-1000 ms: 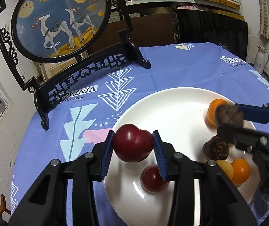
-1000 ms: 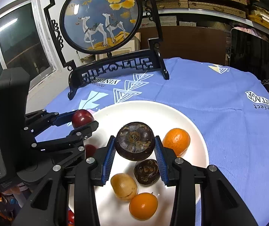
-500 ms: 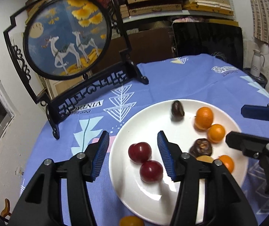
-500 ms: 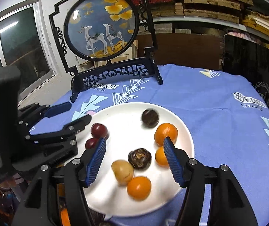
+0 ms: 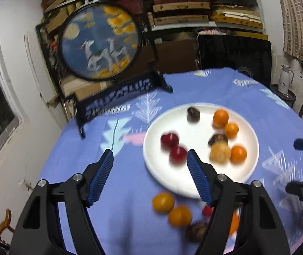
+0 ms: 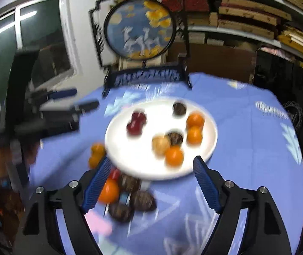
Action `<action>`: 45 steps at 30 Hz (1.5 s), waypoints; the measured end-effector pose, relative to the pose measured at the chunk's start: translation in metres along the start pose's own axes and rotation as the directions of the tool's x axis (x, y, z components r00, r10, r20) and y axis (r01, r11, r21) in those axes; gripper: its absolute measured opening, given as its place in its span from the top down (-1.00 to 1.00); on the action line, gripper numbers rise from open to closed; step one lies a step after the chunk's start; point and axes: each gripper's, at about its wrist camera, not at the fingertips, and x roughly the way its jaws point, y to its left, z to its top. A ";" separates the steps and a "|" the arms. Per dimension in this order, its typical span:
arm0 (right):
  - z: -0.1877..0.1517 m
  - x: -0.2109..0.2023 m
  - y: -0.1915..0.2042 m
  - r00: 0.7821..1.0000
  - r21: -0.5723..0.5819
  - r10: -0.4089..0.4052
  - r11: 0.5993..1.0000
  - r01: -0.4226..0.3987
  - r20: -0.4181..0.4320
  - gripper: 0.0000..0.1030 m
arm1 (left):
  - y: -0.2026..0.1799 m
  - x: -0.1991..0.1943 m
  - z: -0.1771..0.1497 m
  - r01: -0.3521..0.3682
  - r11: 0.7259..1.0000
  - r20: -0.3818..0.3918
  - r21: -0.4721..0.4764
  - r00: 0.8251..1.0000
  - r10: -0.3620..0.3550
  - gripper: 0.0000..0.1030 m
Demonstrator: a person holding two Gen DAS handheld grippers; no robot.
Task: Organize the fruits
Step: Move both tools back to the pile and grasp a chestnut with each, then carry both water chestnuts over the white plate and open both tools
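Note:
A white plate (image 5: 198, 187) (image 6: 130, 165) on the blue cloth holds two red plums (image 5: 169, 139) (image 6: 137, 122), several oranges (image 5: 220, 116) (image 6: 173, 155), a tan fruit (image 5: 219, 153) and dark chestnut-like fruits (image 5: 193, 113) (image 6: 179, 108). More oranges (image 5: 163, 201) (image 6: 109, 190) and dark fruits (image 5: 195, 230) (image 6: 143, 199) lie on the cloth in front of the plate. My left gripper (image 5: 149, 155) hovers over the plate's near-left edge, its jaws opening with nothing in them. My right gripper (image 6: 151, 163) hangs over the plate's front rim, also opening and holding nothing.
A round deer painting on a black carved stand (image 5: 100, 44) (image 6: 139, 29) rises at the table's far left. Shelves of stacked boards, a dark screen (image 5: 234, 53) and a white jug (image 5: 284, 80) lie behind. The table edge falls away at left by a window.
Both grippers let go of their fruit, a plum and a dark fruit, onto the plate, spread wider, and pulled back, so loose fruit on the cloth came into view.

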 end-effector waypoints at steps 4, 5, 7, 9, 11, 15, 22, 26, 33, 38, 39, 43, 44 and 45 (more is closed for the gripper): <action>-0.038 0.016 0.022 0.995 -0.075 -0.003 0.997 -0.005 -0.103 -0.56 | 0.015 -0.008 -0.033 0.023 1.000 -0.058 -0.015 0.998 -0.024 -0.38; -0.044 0.021 0.026 0.992 -0.082 0.005 0.997 -0.015 -0.125 -0.56 | 0.018 -0.010 -0.042 0.026 1.000 -0.075 -0.014 0.997 -0.027 -0.39; -0.054 0.036 0.036 0.983 -0.083 0.030 0.996 -0.045 -0.180 -0.56 | 0.022 -0.011 -0.054 0.030 1.000 -0.096 -0.011 0.995 -0.030 -0.39; -0.058 0.046 0.044 0.979 -0.089 0.039 0.994 -0.058 -0.199 -0.55 | 0.024 -0.014 -0.067 0.047 0.999 -0.121 -0.009 0.991 -0.048 -0.39; -0.060 0.053 0.048 0.978 -0.086 0.044 0.994 -0.063 -0.204 -0.53 | 0.023 -0.015 -0.078 0.081 0.997 -0.145 0.006 0.986 -0.079 -0.40; -0.056 0.065 0.047 0.973 -0.055 0.055 0.996 -0.069 -0.224 -0.07 | 0.003 -0.011 -0.101 0.164 0.983 -0.207 0.077 0.968 -0.145 -0.41; -0.057 0.050 0.035 0.977 -0.033 0.060 0.997 -0.068 -0.203 0.24 | -0.036 0.008 -0.108 0.240 0.957 -0.227 0.165 0.953 -0.200 -0.41; -0.058 0.042 0.027 0.980 0.004 0.072 0.997 -0.072 -0.186 0.24 | -0.045 0.027 -0.102 0.254 0.954 -0.251 0.159 0.945 -0.209 -0.33; -0.064 0.044 0.025 0.979 0.025 0.077 0.997 -0.073 -0.189 0.24 | -0.047 0.038 -0.095 0.310 0.946 -0.289 0.094 0.918 -0.272 0.22; -0.065 0.035 0.026 0.983 0.027 0.075 0.997 -0.072 -0.169 0.24 | -0.042 0.007 -0.092 0.265 0.956 -0.222 0.123 0.947 -0.234 0.22; -0.064 0.033 0.026 0.984 0.028 0.075 0.997 -0.071 -0.162 0.24 | -0.042 0.003 -0.090 0.230 0.964 -0.201 0.135 0.959 -0.200 0.22; -0.055 0.023 0.030 0.990 0.028 0.077 0.997 -0.074 -0.117 0.24 | -0.038 -0.013 -0.072 0.119 0.984 -0.115 0.133 0.988 -0.104 0.22; -0.052 0.021 0.032 0.991 0.026 0.078 0.997 -0.076 -0.108 0.24 | -0.036 -0.015 -0.067 0.110 0.986 -0.102 0.124 0.990 -0.098 0.22; -0.049 0.018 0.034 0.992 0.022 0.079 0.997 -0.077 -0.097 0.24 | -0.036 -0.018 -0.062 0.097 0.989 -0.088 0.114 0.992 -0.088 0.22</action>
